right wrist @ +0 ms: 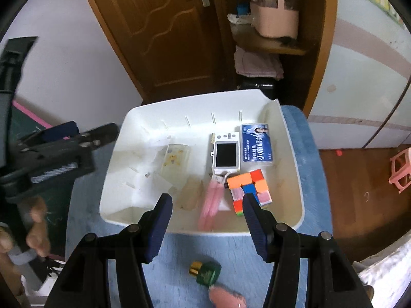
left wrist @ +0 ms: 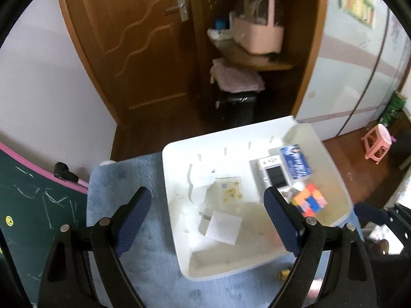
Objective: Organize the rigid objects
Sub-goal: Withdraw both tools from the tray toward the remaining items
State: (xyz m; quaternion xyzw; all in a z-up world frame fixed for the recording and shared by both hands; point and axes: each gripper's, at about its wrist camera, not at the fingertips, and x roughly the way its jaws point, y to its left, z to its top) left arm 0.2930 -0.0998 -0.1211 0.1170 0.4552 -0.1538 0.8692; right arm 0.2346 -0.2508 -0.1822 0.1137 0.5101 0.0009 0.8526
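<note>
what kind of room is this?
Probably a home bedroom or child's room: wooden door, pink plastic stool, chalkboard with scribbles, and a white tray of small items on a blue mat.

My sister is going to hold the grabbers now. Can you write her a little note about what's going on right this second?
Left gripper: open, holding nothing, above the white plastic bin.
Right gripper: open, holding nothing, over the bin's near edge.
In the bin: white handheld game console, blue-labelled flat box, multicoloured puzzle cube, pink comb-like piece, clear phone case with yellow print, white square card.
Done: those are in the bin.
Left: small green bottle with gold cap and a fuzzy pink thing lie outside on the blue fluffy mat, probably next to go in.
</note>
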